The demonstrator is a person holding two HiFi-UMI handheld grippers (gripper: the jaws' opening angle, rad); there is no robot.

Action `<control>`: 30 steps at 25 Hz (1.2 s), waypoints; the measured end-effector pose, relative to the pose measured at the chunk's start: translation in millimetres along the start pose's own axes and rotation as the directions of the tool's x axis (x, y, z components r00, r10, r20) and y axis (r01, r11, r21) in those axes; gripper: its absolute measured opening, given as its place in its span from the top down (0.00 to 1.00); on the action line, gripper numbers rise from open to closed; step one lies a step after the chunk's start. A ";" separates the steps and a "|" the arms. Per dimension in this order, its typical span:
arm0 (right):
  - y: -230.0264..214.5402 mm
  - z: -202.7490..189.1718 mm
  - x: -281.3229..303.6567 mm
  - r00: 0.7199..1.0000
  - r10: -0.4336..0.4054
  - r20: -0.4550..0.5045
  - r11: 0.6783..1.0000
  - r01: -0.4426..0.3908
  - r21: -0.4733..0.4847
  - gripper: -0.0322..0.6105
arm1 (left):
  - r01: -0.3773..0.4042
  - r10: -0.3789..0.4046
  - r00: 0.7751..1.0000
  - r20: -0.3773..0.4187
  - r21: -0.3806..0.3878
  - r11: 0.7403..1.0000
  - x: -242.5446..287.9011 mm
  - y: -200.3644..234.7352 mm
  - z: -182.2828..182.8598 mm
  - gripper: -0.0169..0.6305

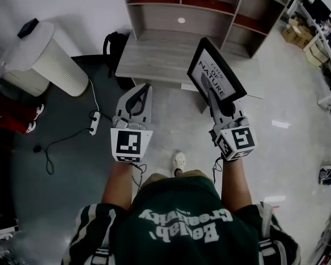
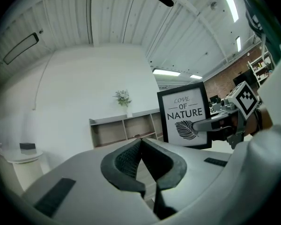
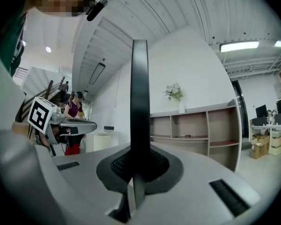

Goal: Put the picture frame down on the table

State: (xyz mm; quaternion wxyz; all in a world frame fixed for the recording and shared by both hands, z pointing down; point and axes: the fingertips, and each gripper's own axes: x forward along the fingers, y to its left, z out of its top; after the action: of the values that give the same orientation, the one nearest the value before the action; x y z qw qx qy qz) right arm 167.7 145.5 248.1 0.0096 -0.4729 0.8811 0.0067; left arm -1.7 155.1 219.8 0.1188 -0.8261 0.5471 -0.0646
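Observation:
The picture frame (image 1: 215, 70) is black with a white print reading "LOVE OF NATURE" and a leaf. It is held up in the air, tilted, over the near edge of the grey table (image 1: 154, 59). My right gripper (image 1: 216, 101) is shut on its lower edge. In the right gripper view the frame (image 3: 139, 107) shows edge-on as a dark vertical bar between the jaws. My left gripper (image 1: 139, 95) is shut and holds nothing; its jaws meet at the tips. In the left gripper view the frame (image 2: 185, 116) shows to the right, with the right gripper (image 2: 201, 124) clamped on it.
A wooden shelf unit (image 1: 204, 10) stands behind the table. A white ribbed cylinder (image 1: 41, 57) stands on the floor at left, with a power strip and cable (image 1: 94, 123) near it. Boxes and desks (image 1: 314, 32) line the right side. A person stands far left in the right gripper view.

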 end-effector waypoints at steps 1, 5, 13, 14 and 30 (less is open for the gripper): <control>-10.3 -0.3 15.2 1.000 0.011 -0.001 1.000 -0.011 0.001 0.89 | -0.006 0.006 1.000 -0.002 0.005 1.000 16.4 5.5 -1.2 0.95; -47.3 13.9 81.3 0.998 0.061 -0.014 0.998 -0.061 0.001 0.89 | -0.037 0.037 0.999 -0.015 0.003 0.999 81.7 38.5 3.5 0.95; -85.4 -5.9 138.1 0.993 0.115 -0.029 0.993 -0.114 0.021 0.89 | -0.091 0.091 0.995 -0.047 0.010 0.996 137.7 59.4 -20.0 0.95; -87.0 -7.3 145.3 0.992 0.123 -0.031 0.992 -0.122 0.026 0.89 | -0.097 0.097 0.994 -0.052 0.010 0.995 141.9 63.5 -21.9 0.95; -71.3 -54.7 305.2 0.971 0.206 -0.123 0.979 -0.203 0.037 0.89 | -0.130 0.128 0.989 -0.079 -0.029 0.991 225.8 187.0 -85.3 0.95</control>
State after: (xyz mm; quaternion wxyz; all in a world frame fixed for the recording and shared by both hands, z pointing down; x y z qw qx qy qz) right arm 57.9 -149.3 295.5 -0.0412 -0.3790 0.9239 -0.0328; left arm -99.3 -132.9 246.8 0.0873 -0.7878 0.6045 -0.0792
